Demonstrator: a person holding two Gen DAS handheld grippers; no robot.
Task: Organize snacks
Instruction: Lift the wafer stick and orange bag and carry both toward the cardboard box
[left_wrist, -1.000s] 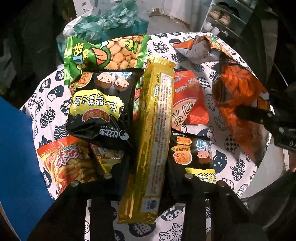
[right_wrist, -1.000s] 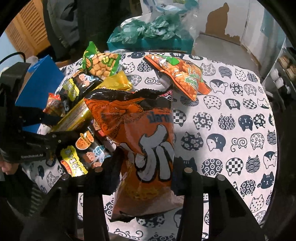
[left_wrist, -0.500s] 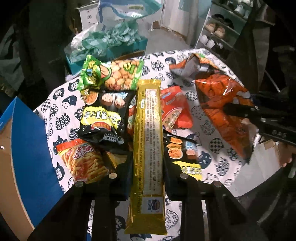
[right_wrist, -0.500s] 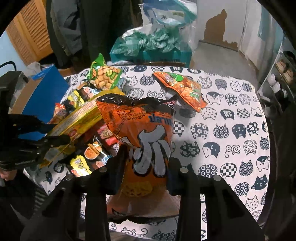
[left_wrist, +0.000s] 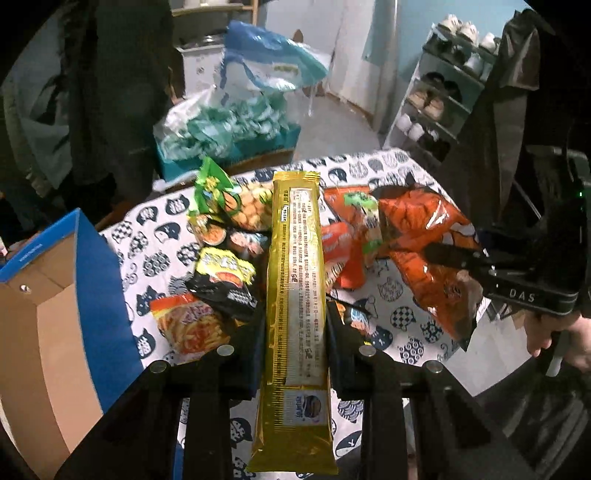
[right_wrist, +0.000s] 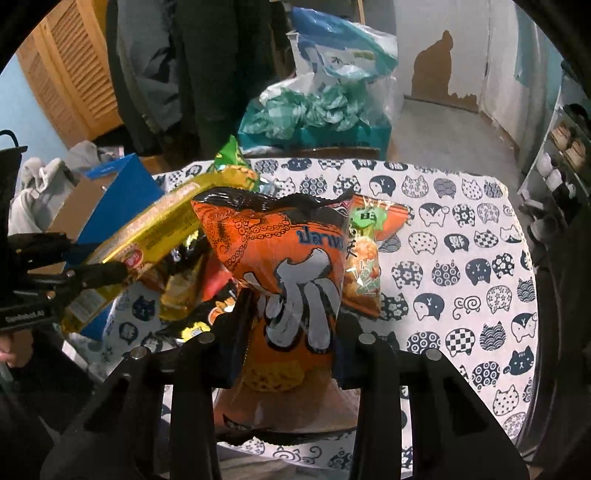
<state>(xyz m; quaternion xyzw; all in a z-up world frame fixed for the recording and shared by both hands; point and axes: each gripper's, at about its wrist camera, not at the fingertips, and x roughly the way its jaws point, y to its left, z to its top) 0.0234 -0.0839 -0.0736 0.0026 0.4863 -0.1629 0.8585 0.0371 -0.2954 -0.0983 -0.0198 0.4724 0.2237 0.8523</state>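
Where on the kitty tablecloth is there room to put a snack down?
The tablecloth is bare across its whole right side, from the small orange packet out to the edge by the shoe rack. The side by the blue box is crowded: green peanut bag, black packet and fries packet overlap there.

A white cloth (right_wrist: 443, 236) printed with dark cat faces is covering the table. Beyond its far edge a teal box (right_wrist: 332, 134) is sitting on the floor, stuffed with clear bags of green-and-white packets (left_wrist: 229, 125), and a blue-and-white plastic bag (left_wrist: 269, 66) is leaning above them. Dark coats (right_wrist: 207, 66) are hanging behind. A slatted wooden door (right_wrist: 70, 77) is standing at the left. On the right a pale rack (left_wrist: 439, 99) is holding what are probably shoes. The far wall is showing a brown patch (right_wrist: 439, 70) of missing paint.
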